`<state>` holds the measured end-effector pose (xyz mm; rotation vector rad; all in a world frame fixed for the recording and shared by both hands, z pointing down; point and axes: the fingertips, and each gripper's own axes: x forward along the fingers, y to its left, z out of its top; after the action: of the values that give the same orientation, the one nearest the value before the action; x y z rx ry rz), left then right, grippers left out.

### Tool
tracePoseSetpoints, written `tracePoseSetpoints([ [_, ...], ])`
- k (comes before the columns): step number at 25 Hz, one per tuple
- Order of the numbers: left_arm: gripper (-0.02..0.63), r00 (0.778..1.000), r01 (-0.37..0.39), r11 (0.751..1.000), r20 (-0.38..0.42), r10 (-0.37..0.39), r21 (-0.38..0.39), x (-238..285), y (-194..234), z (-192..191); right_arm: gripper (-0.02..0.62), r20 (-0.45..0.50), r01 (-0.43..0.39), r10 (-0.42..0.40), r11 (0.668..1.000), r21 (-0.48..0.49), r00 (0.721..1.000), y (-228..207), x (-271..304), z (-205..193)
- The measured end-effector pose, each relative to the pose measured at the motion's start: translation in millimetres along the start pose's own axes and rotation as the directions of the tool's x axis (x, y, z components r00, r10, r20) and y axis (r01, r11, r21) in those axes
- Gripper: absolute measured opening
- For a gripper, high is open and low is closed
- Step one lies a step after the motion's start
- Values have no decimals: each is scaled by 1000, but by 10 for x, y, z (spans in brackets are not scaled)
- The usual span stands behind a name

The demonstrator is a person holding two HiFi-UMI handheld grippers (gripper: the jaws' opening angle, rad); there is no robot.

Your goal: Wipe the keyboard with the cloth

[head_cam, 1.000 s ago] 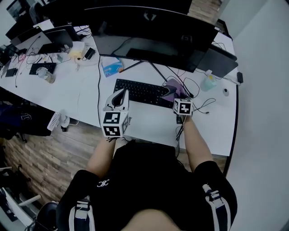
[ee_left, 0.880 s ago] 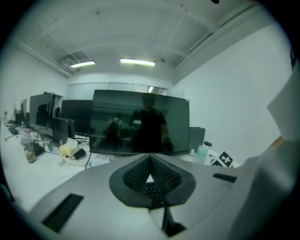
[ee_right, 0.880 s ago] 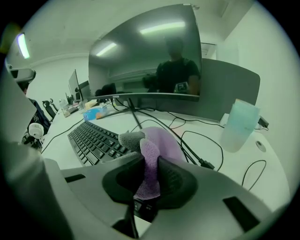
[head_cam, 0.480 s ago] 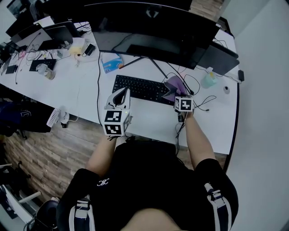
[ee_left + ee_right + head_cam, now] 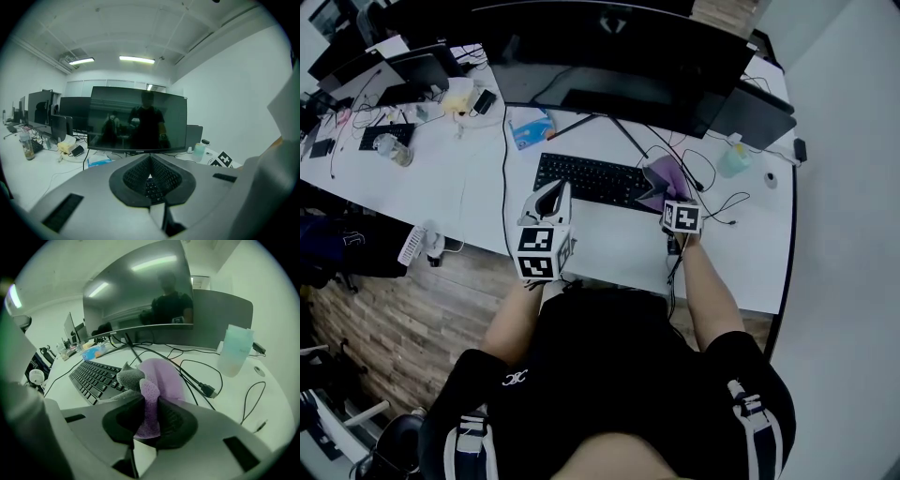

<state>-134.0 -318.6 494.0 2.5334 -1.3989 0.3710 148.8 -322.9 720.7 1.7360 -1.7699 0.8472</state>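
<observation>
head view: sweep the cloth (image 5: 664, 175) leftward from the right end of the keyboard (image 5: 591, 183); left gripper view: park the left gripper (image 5: 150, 161), jaws together on nothing, off to the side; right gripper view: press lightly with the right gripper (image 5: 150, 405) clamped on the cloth.

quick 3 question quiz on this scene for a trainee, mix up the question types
1. True or false: the left gripper is shut with nothing between its jaws.
2. What does the right gripper hold? A) a mug B) the purple cloth C) a mouse
3. Fill in: in the head view, the purple cloth sits at the keyboard's ____ end.

Key: 1 true; 2 B; 3 right
</observation>
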Motion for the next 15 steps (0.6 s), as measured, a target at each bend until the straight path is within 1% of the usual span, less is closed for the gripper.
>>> tracePoseSetpoints([
  [4, 12, 1000, 19, 1000, 1, -19, 1, 22, 9, -11, 89, -4, 11, -11, 1000, 18, 1000, 45, -47, -104],
  [9, 12, 999, 45, 999, -5, -45, -7, 26, 61, -64, 89, 4, 5, -5, 992, 124, 1000, 118, -122, -238],
  [15, 12, 997, 81, 997, -2, -81, -3, 3, 136, -83, 89, 7, 14, -16, 978, 206, 1000, 256, -141, -325],
])
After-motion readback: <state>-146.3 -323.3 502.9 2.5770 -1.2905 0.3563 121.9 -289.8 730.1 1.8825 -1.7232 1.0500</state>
